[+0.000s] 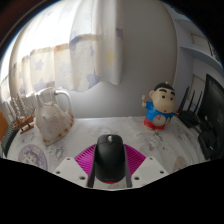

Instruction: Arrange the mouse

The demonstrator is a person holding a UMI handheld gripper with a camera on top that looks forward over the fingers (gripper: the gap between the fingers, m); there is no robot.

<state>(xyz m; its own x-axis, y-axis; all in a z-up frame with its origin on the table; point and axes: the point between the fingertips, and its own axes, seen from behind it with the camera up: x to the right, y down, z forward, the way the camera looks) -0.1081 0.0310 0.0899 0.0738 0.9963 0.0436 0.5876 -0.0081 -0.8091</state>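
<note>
A black computer mouse (110, 160) sits between my two fingers, its scroll wheel pointing away from me. My gripper (110, 152) is shut on it: the magenta pads (88, 156) meet its left and right sides with no gap showing. The white table (105, 125) lies ahead of the mouse. I cannot tell whether the mouse rests on the table or is held just above it.
A clear glass jug (52, 115) stands ahead to the left. A cartoon boy figurine (158, 107) in red and blue stands ahead to the right. A dark screen edge (212, 110) is at the far right. A white chair (100, 45) stands beyond the table.
</note>
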